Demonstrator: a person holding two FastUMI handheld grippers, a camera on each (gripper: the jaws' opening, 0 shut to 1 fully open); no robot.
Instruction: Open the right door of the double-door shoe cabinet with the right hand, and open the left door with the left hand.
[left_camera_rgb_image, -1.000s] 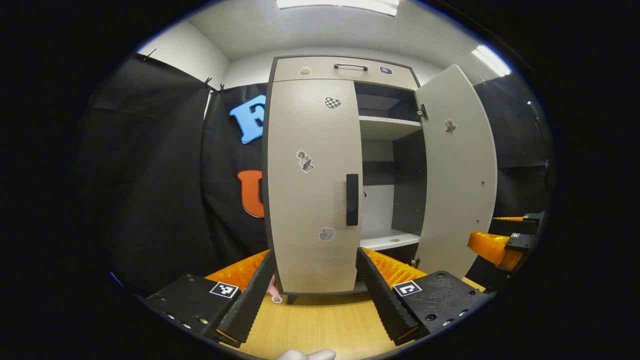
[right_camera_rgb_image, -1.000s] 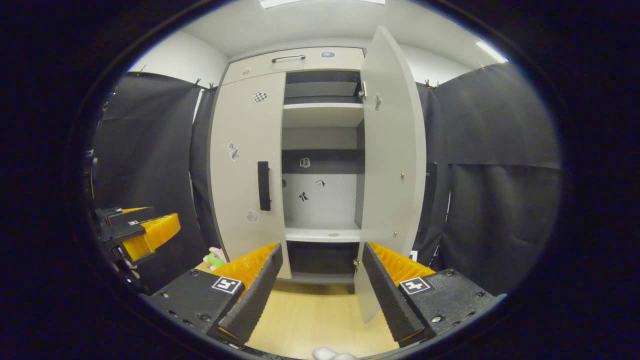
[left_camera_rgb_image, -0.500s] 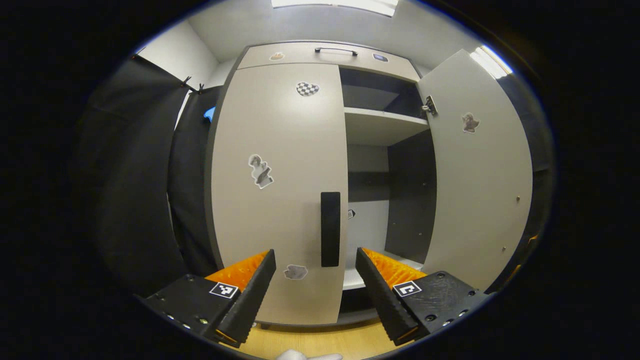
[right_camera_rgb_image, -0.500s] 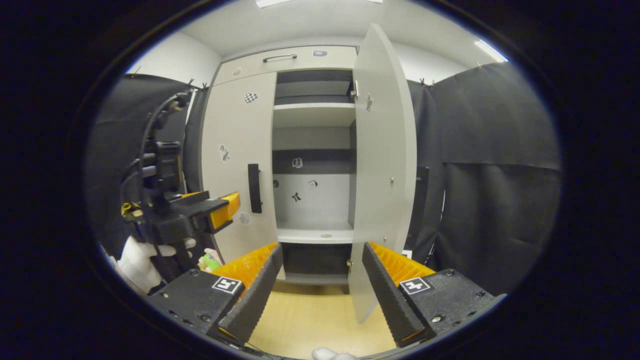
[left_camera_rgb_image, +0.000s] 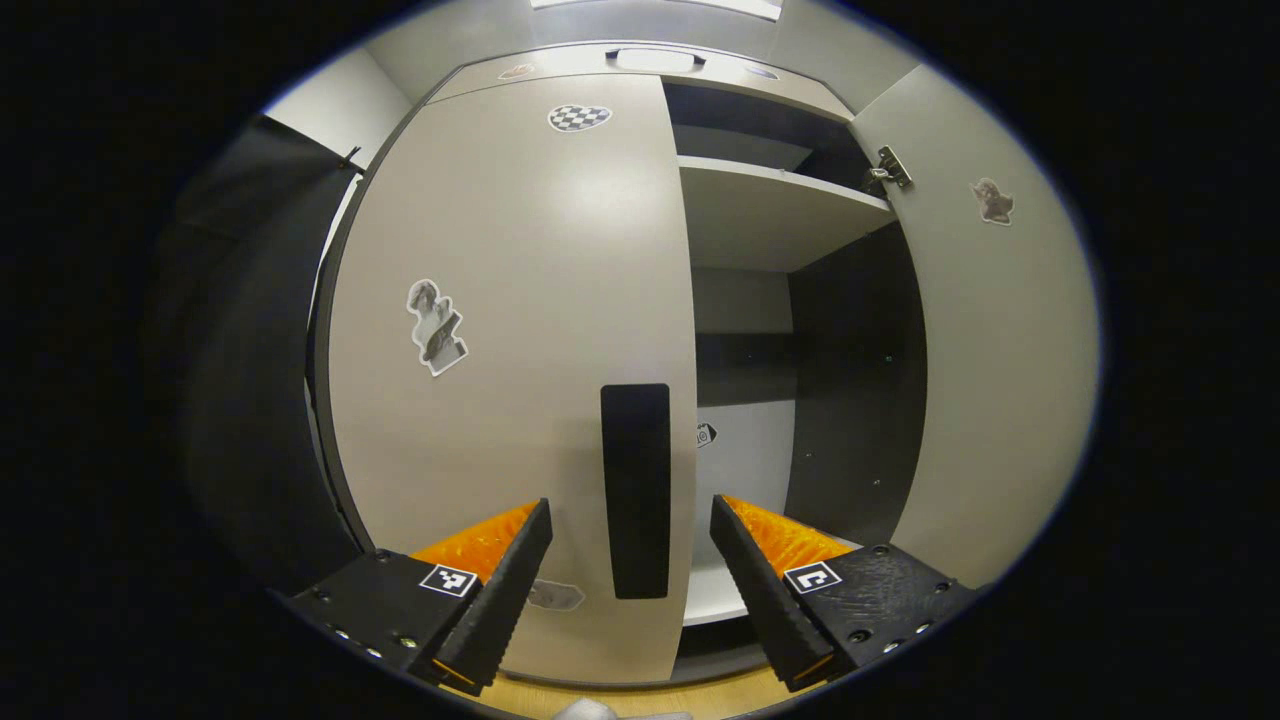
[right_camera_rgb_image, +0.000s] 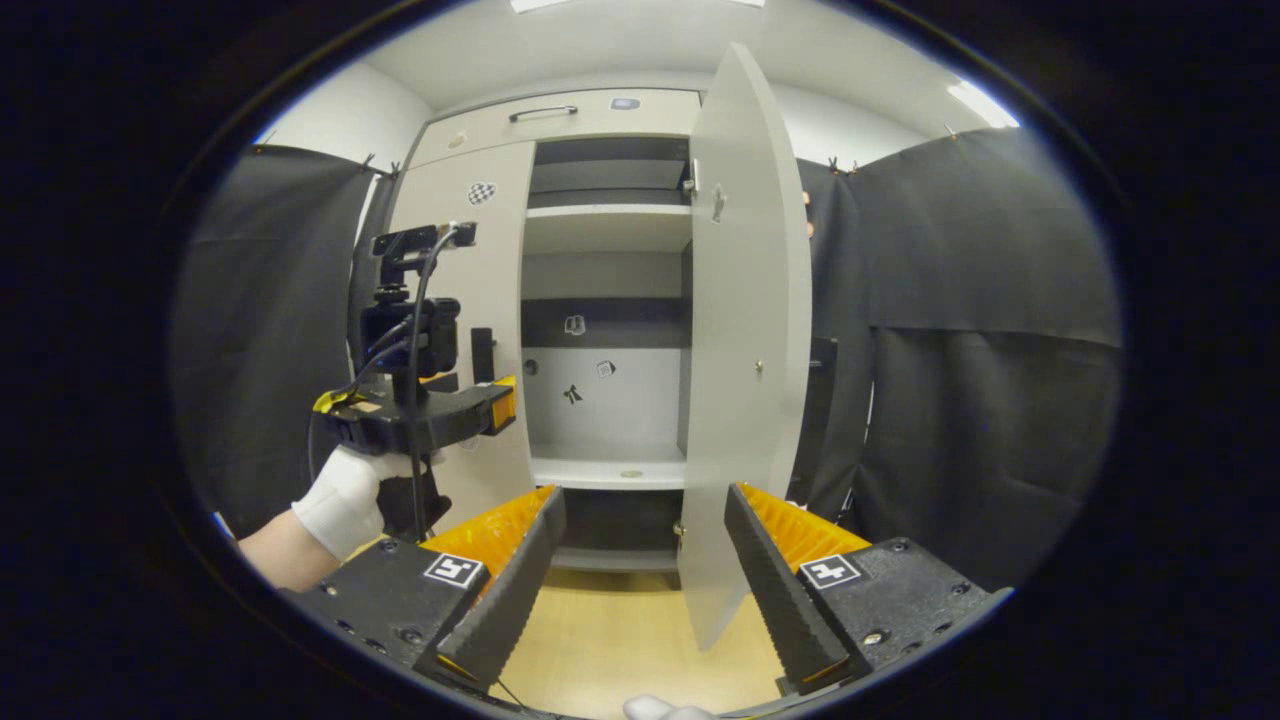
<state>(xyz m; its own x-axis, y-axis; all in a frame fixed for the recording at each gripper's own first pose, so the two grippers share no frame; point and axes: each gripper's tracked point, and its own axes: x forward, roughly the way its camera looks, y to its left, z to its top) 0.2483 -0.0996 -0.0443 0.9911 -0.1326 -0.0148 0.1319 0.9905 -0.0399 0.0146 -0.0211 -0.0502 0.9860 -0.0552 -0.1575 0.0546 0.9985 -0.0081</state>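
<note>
The grey shoe cabinet's left door (left_camera_rgb_image: 520, 330) is closed, with a black vertical handle (left_camera_rgb_image: 636, 490) near its right edge. My left gripper (left_camera_rgb_image: 630, 520) is open just in front of that handle, one finger on each side, not touching it. The right door (left_camera_rgb_image: 1000, 350) stands swung open, seen edge-on in the right gripper view as the right door (right_camera_rgb_image: 745, 340). My right gripper (right_camera_rgb_image: 640, 510) is open and holds nothing, back from the cabinet. There the left gripper (right_camera_rgb_image: 495, 400) shows close to the left door (right_camera_rgb_image: 455, 300), held by a gloved hand (right_camera_rgb_image: 345, 500).
Inside the cabinet are a white upper shelf (right_camera_rgb_image: 605, 215) and a lower shelf (right_camera_rgb_image: 610, 470) with dark walls. Black cloth (right_camera_rgb_image: 980, 350) hangs on both sides. A wooden floor (right_camera_rgb_image: 610, 640) lies in front of the cabinet. A drawer with a handle (right_camera_rgb_image: 545, 112) tops the cabinet.
My left gripper has moved forward, close up to the left door's handle. The right gripper stayed back and shifted slightly; the right door stays open.
</note>
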